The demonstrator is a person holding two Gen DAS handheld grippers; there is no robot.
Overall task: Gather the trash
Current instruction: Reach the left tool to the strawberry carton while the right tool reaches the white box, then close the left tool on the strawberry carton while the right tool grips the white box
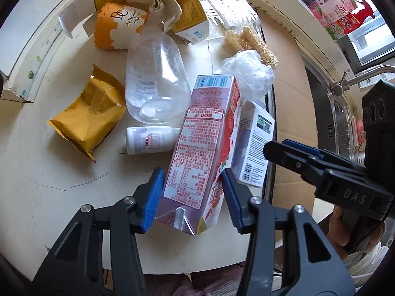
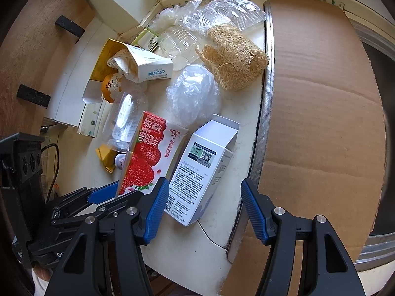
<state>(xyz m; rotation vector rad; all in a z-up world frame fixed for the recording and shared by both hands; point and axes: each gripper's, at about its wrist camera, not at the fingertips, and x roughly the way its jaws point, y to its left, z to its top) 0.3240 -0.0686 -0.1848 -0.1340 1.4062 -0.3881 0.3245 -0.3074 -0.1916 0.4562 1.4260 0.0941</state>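
Nearby, clamping the strawberry milk carton (image 1: 197,143) with the left gripper (image 1: 192,192), both blue pads pressing against its long sides at the end closest to the camera, the carton lying flat on the pale surface (image 1: 49,172). Just beside it, straddling the white box (image 2: 197,172) with the right gripper (image 2: 205,209), jaws standing apart: one pad close against the box's edge, the other well clear of it, so not gripping anything. Lying a little farther out, touching the carton's side, a small white bottle (image 1: 148,139), then a clear plastic bottle (image 1: 155,79) and a yellow wrapper (image 1: 88,120). Sitting beyond the box, a crumpled clear plastic wad (image 2: 193,93) and a loofah (image 2: 234,59). Crowding the far edge, an orange cake cup (image 1: 116,27). Lying alongside the surface, a cardboard sheet (image 2: 321,98).
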